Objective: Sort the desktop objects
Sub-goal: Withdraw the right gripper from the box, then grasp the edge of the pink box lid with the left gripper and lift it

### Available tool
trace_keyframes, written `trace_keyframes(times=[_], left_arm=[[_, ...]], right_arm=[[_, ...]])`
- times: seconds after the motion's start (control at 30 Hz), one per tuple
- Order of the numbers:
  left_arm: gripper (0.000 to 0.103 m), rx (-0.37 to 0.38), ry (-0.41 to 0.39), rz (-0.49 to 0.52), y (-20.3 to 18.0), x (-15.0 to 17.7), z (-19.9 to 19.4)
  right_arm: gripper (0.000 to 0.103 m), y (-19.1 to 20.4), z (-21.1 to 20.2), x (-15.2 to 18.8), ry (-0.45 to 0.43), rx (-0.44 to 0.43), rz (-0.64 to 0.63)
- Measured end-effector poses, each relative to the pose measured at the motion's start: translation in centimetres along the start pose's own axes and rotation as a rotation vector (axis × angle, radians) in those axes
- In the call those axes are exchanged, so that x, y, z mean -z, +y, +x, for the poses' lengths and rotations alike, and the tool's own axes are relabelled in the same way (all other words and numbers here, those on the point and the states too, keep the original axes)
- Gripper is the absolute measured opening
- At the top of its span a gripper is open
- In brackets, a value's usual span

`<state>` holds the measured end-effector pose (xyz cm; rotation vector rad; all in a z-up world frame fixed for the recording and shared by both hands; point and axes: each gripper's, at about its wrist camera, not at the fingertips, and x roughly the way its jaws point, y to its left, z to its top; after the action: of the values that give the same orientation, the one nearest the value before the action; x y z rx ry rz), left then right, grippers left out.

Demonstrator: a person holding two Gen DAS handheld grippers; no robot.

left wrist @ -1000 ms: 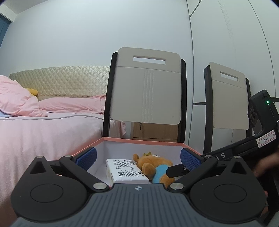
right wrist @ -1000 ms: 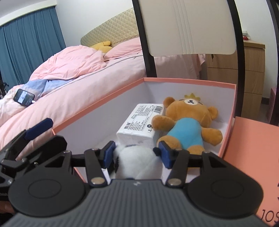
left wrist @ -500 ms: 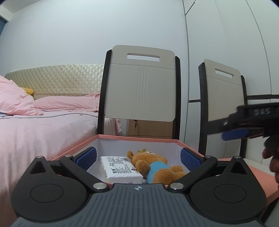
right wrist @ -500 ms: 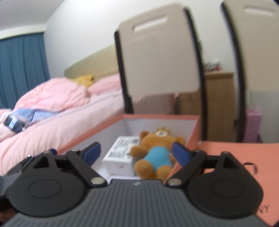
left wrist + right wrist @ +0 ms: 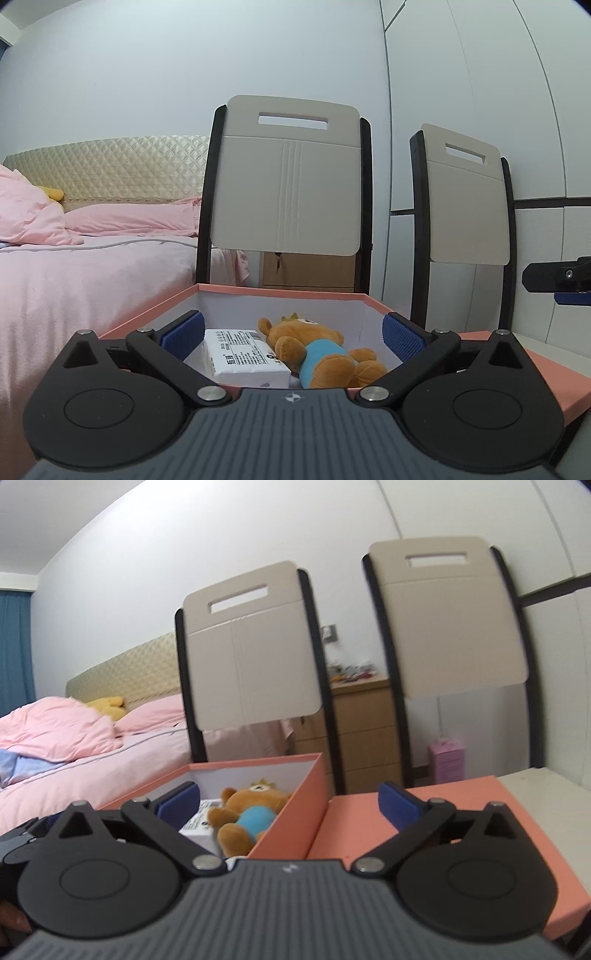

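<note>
A bedroom with a pink bed and two chairs is seen behind the salmon box. Both the left gripper and right gripper are held spread wide, empty. Ahead between the left fingers, the plush bear lies touching the tissue pack. Both are judged soft and light; the bear's torso would be best pinched.
</note>
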<state>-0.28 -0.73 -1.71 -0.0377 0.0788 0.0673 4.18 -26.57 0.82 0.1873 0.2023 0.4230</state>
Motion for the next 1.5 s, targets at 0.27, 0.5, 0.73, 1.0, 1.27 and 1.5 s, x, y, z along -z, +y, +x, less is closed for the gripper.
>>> trace_keyframes(times=[0.27, 0.5, 0.73, 1.0, 1.27, 1.5], left_arm=[[0.103, 0.005, 0.003, 0.014, -0.4, 0.1, 0.0], [0.103, 0.009, 0.006, 0.024, -0.8, 0.3, 0.0], [0.103, 0.001, 0.017, 0.018, -1.1, 0.3, 0.0], [0.103, 0.048, 0.113, -0.049, -2.1, -1.0, -1.3], [0.103, 0.293, 0.391, -0.444, -1.7, 1.1, -1.3], [0.099, 0.502, 0.682, -0.897, -1.5, 7.8, 4.6]], right_arm=[[0.103, 0.1, -0.5, 0.5, 0.013, 0.000, 0.004], [0.103, 0.2, -0.8, 0.6, 0.009, 0.000, 0.002], [0.103, 0.3, -1.1, 0.4, 0.005, 0.005, 0.008], [0.103, -1.1, -3.2, -0.3, -0.070, 0.064, 0.056], [0.103, -3.0, -5.6, -0.5, -0.097, 0.115, 0.102], [0.103, -3.9, -7.0, -0.2, -0.059, 0.112, 0.105]])
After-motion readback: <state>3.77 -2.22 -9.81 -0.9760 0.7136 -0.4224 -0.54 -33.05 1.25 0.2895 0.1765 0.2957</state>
